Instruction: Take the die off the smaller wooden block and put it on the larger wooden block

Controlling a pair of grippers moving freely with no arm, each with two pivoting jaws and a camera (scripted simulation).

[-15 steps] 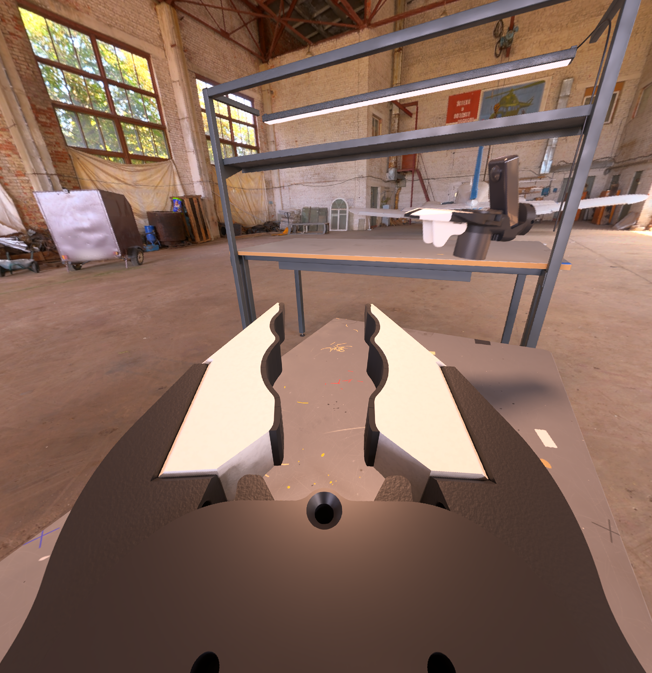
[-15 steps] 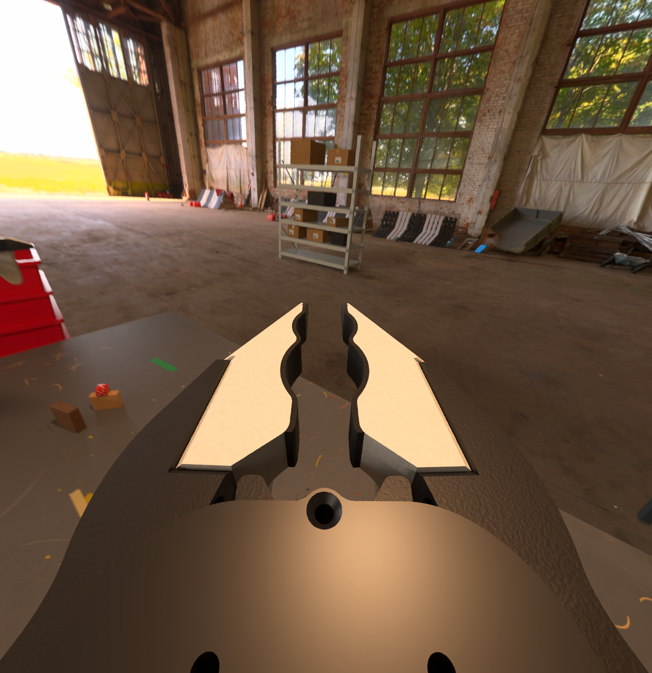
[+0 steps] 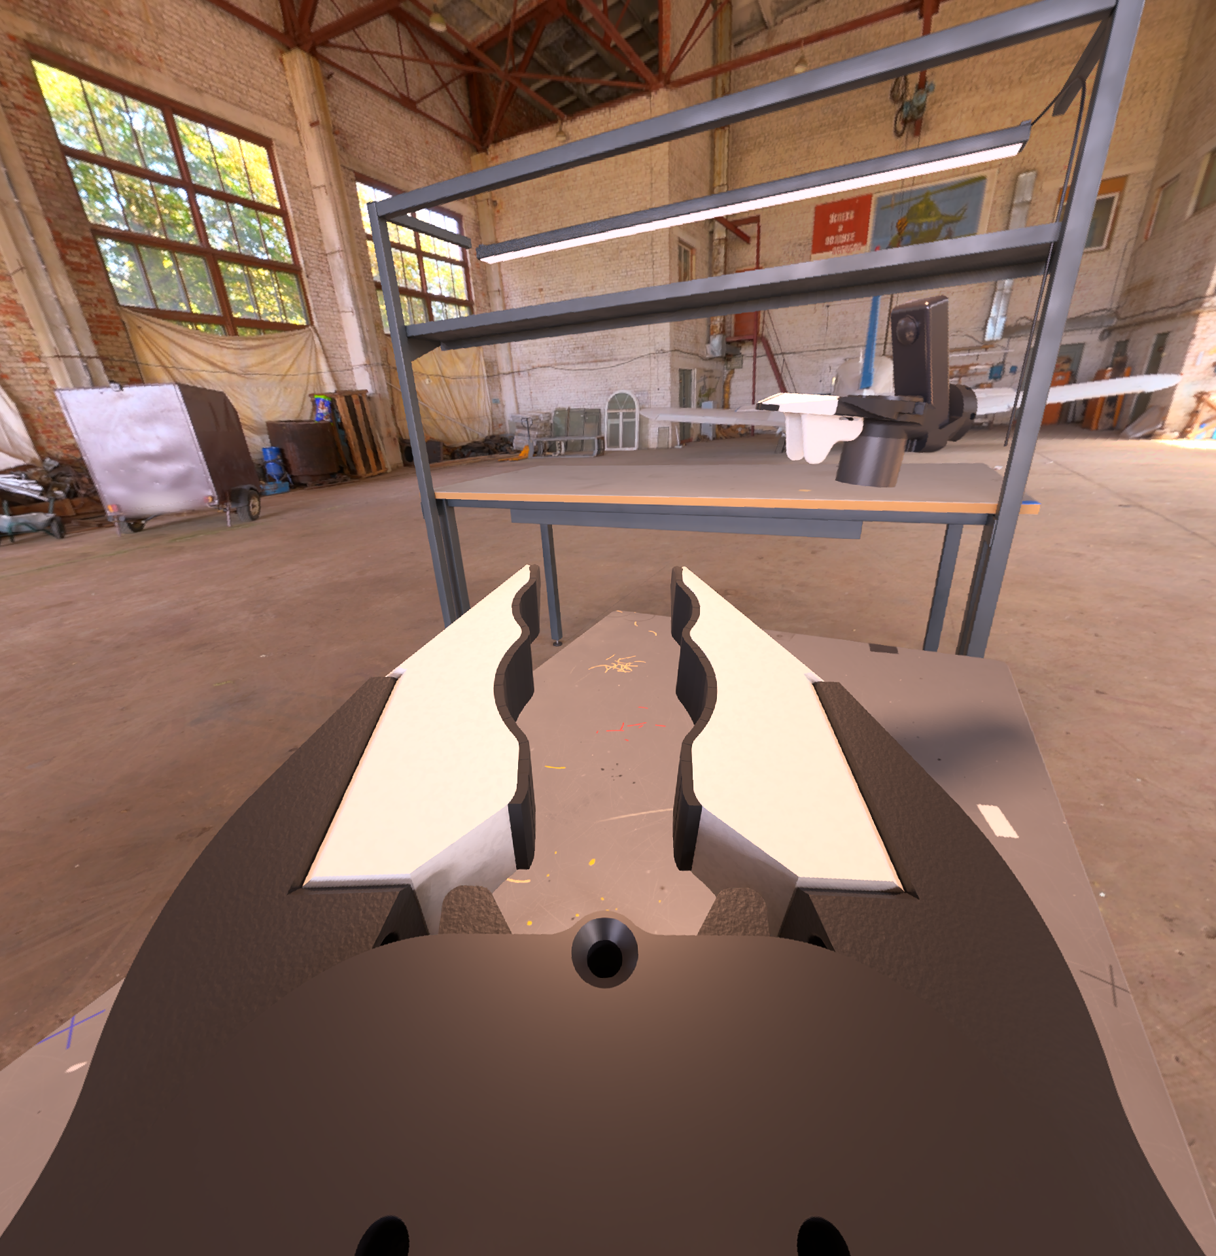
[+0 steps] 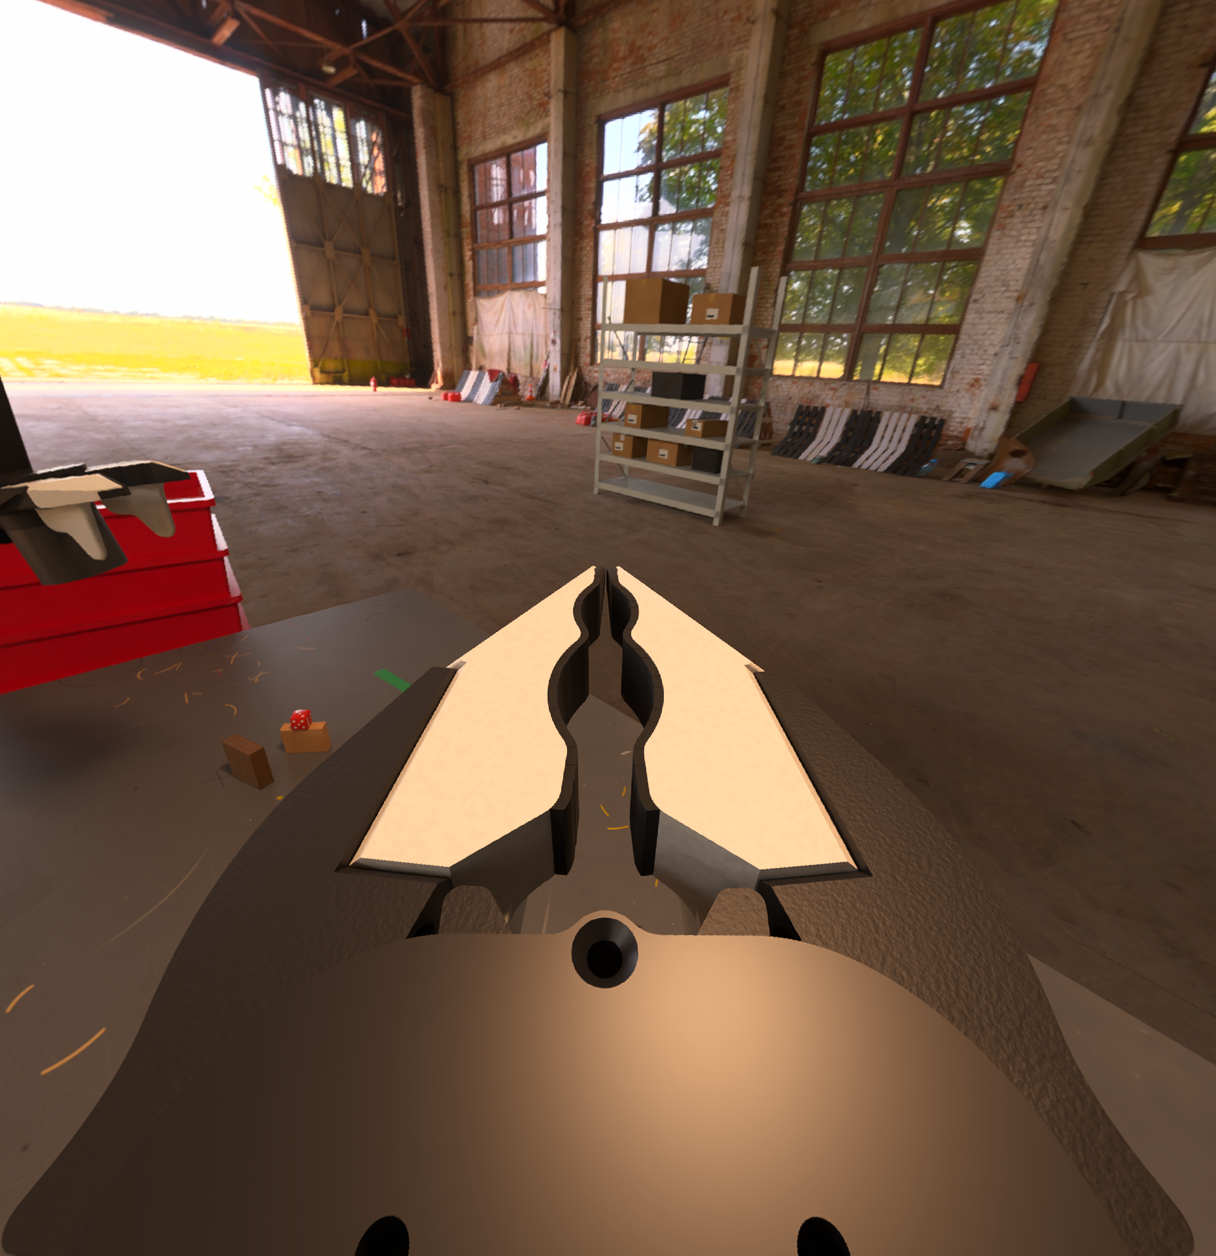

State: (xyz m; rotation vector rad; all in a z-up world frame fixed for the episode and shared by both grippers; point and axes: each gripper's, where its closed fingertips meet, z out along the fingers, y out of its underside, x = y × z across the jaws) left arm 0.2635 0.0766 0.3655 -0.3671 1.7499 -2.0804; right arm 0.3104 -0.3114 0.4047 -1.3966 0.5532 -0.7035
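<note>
Red die [image 4: 300,719] on lighter wooden block [image 4: 306,738]

The left gripper [image 3: 605,591] has its two fingers wide apart and holds nothing. The right gripper [image 4: 605,576] has its finger tips pressed together, and it holds nothing too.

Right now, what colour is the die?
Red with white dots, the die shows best in the right wrist view.
</note>
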